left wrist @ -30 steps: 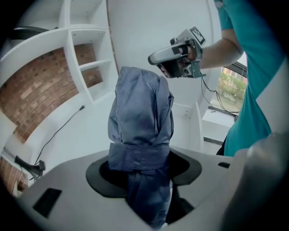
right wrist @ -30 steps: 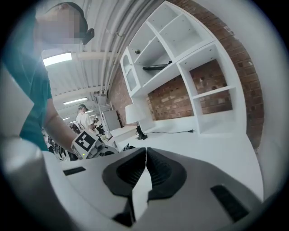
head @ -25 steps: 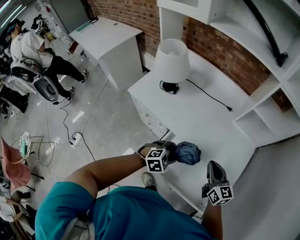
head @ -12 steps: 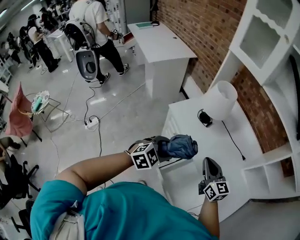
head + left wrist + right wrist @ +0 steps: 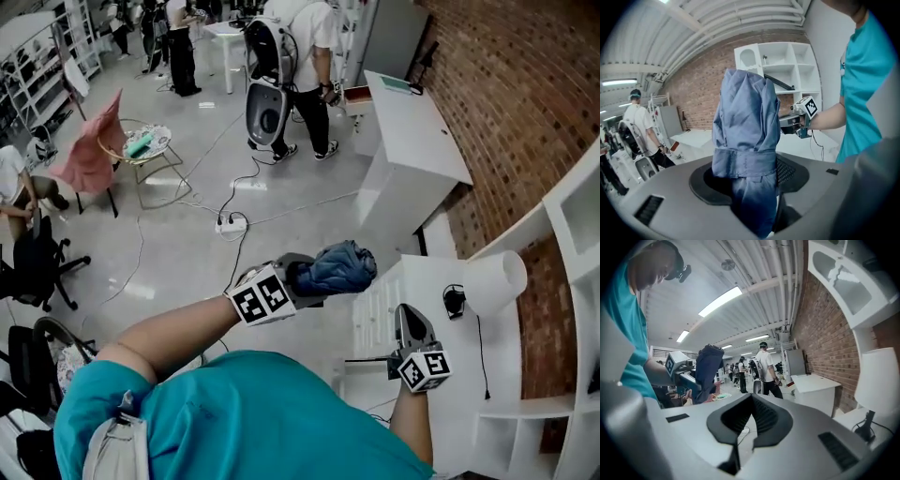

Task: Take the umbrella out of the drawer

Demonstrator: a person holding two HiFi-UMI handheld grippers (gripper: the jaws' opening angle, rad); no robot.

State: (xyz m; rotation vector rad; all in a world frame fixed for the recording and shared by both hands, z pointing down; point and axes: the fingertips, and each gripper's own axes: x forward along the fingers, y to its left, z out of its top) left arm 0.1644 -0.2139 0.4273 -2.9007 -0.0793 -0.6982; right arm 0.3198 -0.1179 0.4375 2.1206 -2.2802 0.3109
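The folded blue umbrella (image 5: 339, 266) is clamped in my left gripper (image 5: 314, 277), held up in the air over the floor, left of the white desk (image 5: 424, 286). In the left gripper view the umbrella (image 5: 747, 117) stands upright between the jaws of that gripper (image 5: 746, 180), its strap wrapped round it. My right gripper (image 5: 407, 317) hovers over the desk's near edge, shut and holding nothing. In the right gripper view its jaws (image 5: 751, 401) meet at the tips, and the left gripper (image 5: 679, 370) with the umbrella (image 5: 707, 371) shows to the left.
A white lamp (image 5: 495, 279) with a black cord stands on the desk. White shelving (image 5: 572, 309) lines the brick wall at the right. A second white desk (image 5: 412, 141) stands farther off. People (image 5: 300, 56) stand beyond it, and a power strip with cables (image 5: 230, 223) lies on the floor.
Both grippers have risen and swung left, away from the desk top. The umbrella stays in the left gripper and now hangs over the floor. The desk and lamp have slid to the right of view.
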